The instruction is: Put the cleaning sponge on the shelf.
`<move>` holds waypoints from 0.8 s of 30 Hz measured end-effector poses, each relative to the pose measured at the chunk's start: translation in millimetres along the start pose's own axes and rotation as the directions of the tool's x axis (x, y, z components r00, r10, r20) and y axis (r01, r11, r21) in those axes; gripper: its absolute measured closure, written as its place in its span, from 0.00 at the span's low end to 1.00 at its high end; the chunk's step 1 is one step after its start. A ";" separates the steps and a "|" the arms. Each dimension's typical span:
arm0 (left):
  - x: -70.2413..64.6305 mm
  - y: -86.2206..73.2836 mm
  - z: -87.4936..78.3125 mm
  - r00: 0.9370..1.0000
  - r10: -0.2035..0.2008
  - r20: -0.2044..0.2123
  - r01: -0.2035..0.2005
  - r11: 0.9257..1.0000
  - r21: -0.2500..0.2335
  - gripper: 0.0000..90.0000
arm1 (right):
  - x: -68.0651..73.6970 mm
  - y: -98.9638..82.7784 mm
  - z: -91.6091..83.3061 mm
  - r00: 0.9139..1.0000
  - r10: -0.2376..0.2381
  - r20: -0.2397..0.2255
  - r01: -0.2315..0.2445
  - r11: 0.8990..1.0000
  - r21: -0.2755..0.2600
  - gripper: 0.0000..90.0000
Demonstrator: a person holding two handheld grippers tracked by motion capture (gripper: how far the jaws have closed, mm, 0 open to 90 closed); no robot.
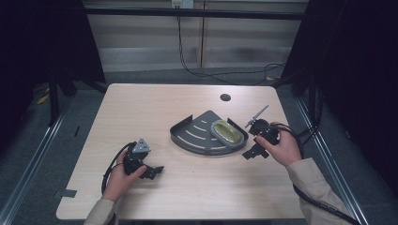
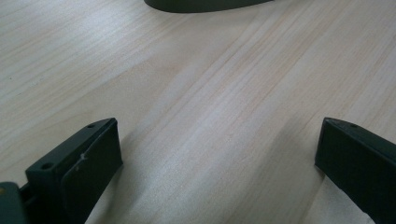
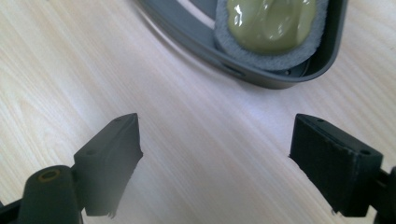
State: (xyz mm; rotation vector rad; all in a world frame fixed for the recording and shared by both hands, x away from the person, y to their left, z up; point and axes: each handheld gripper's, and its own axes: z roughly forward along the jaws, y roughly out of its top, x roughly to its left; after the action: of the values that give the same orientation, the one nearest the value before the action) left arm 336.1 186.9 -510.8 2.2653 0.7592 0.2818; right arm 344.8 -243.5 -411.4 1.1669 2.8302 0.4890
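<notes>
Your left hand [image 1: 123,174] rested on the near-left part of the wooden table [image 1: 141,108], holding the left gripper [image 1: 151,171] with its grey three-cornered plate [image 1: 141,147] on top and its cable looping back toward your wrist. Its jaws stood wide apart, as the left gripper view showed, with nothing but bare wood between them [image 2: 217,149]. At the top edge of that view you could see the curved dark rim of the tray [image 2: 205,4], well apart from the jaws.

Moving right, the grey fan-shaped tray [image 1: 195,136] lay near the table's middle, slotted across its floor, with low walls along its straight sides. In its right corner sat an oval grey dish [image 1: 226,132] with a glossy yellow-green filling. Beyond the tray, toward the far edge, a round hole [image 1: 225,97] was cut in the tabletop. Nothing stood between either gripper and the tray.

Farther right, your right hand [image 1: 281,147] held the right gripper [image 1: 251,152] just beside the tray's right corner, a thin grey rod [image 1: 257,115] sticking up from it. Its jaws were also spread wide over bare wood [image 3: 215,158]. In the right gripper view the tray wall [image 3: 261,77] and the dish [image 3: 271,28] lay just ahead of the jaws, near but not touching.
</notes>
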 end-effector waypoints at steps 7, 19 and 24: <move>0.1 0.0 -0.1 1.000 0.001 0.000 -0.001 1.000 0.001 0.00 | 1.3 -18.2 6.2 1.000 0.007 -0.007 -0.007 1.000 -0.013 0.18; 0.3 0.0 0.0 1.000 0.002 0.002 -0.002 1.000 0.000 0.00 | 1.4 -53.8 16.7 0.999 0.033 -0.007 -0.033 0.999 -0.033 0.18; 0.2 0.0 0.0 1.000 0.001 0.002 -0.001 1.000 0.000 0.00 | 4.4 -63.4 22.0 0.999 0.037 0.006 -0.037 0.998 -0.055 0.18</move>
State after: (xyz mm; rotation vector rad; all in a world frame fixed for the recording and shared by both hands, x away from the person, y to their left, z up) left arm 336.2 187.0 -510.8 2.2653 0.7568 0.2796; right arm 301.9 -276.8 -451.1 1.2108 2.7749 0.5593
